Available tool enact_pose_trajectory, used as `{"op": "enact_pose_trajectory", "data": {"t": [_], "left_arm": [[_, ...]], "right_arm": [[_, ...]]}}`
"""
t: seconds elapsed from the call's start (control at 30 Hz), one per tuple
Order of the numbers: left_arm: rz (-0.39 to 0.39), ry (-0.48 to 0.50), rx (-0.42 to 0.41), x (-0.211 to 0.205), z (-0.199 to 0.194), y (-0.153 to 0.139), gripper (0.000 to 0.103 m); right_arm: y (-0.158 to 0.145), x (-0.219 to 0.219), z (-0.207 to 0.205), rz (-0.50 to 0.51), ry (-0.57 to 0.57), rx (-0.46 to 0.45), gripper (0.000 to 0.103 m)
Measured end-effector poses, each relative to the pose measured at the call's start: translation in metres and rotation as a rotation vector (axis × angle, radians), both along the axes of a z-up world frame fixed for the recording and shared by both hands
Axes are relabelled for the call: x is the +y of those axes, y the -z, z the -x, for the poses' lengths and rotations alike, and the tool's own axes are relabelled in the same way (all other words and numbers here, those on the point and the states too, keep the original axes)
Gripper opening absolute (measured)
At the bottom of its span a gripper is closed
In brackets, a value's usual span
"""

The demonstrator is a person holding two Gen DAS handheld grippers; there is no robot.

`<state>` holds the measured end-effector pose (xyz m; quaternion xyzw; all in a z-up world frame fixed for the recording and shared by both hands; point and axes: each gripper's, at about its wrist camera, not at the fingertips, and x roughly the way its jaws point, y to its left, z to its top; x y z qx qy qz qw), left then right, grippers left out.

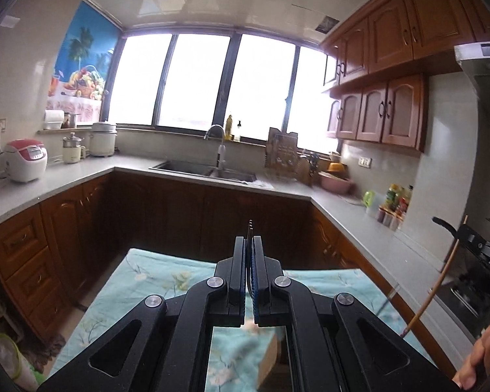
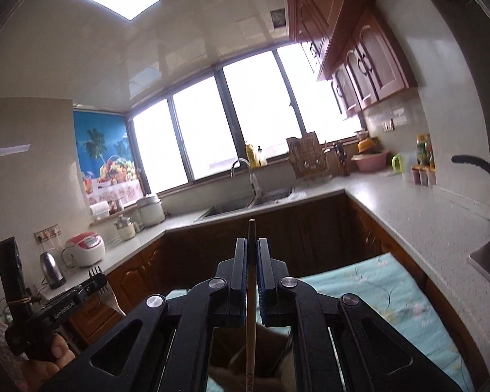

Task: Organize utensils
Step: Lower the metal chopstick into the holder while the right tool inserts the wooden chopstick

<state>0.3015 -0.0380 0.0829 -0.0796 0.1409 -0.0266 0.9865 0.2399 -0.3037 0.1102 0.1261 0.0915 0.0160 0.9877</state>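
My left gripper [image 1: 252, 245] is clamped on a fork [image 1: 250, 228], seen edge-on; only the tines poke out past the fingertips. Below it lies a light-blue floral cloth [image 1: 140, 281]. At the right edge, the right gripper [image 1: 473, 238] holds a chopstick [image 1: 436, 282] slanting down toward a hand [image 1: 480, 359]. Beyond: grey countertop [image 1: 65, 186], sink [image 1: 192, 168], faucet [image 1: 217, 140], rice cooker [image 1: 26, 160].

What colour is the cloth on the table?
The cloth is light turquoise with white flowers and green leaves. It shows best in the left wrist view.
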Motion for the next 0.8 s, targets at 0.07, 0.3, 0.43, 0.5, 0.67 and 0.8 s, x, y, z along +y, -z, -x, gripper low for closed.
{"op": "enact_pose_trajectory", "data": {"t": [0.07,0.3,0.43,0.5,0.67,0.8], "left_arm": [[-0.003,-0.014,-0.003,-0.008,-0.010,0.008,0.001],[-0.025,-0.043,0.004,-0.037,-0.037,0.048,0.001],[-0.028,-0.051,0.034,-0.045,-0.055,0.066,0.001],[-0.030,-0.038,0.046,-0.050,-0.059,0.072,0.002],[-0.064,0.009,0.035,-0.054,-0.060,0.066,0.002],[-0.091,0.058,0.034,-0.048,-0.054,0.063,0.001]], "right_arm": [[-0.001,-0.001,-0.008,0.016,0.025,-0.027,0.005],[0.021,-0.004,-0.039,0.026,0.047,-0.022,0.005],[0.045,-0.005,-0.050,0.023,0.050,-0.006,0.005],[0.058,-0.005,-0.053,0.012,0.049,0.008,0.005],[0.081,-0.006,-0.056,0.006,0.051,0.052,0.005],[0.095,-0.004,-0.055,0.008,0.038,0.091,0.005]]}}
